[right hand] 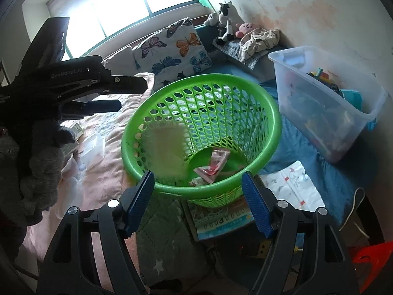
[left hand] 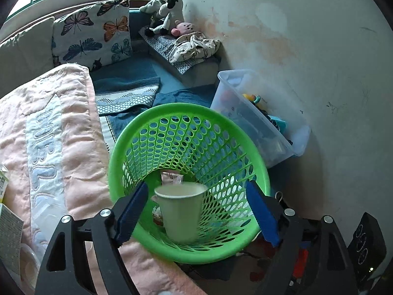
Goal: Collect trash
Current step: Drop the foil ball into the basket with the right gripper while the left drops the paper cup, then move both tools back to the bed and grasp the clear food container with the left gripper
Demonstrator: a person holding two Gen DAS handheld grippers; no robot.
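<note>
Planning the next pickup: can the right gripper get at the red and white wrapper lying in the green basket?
Probably yes. The right gripper is open and empty, aimed over the green basket's near rim. The basket is open-topped, and the wrapper lies uncovered on its floor. A blurred paper cup beside it could crowd the approach.

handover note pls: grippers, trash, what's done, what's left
Left gripper: jaws open over the basket; paper cup sits between them, pads clear of it, blurred, apparently dropping in.
Right gripper: jaws open, empty, at the basket's near rim.
In the basket: the cup going in, a red-and-white wrapper on the bottom.
Left to collect, on the pink blanket: a clear plastic container and a small carton; check whether they count as trash.
</note>
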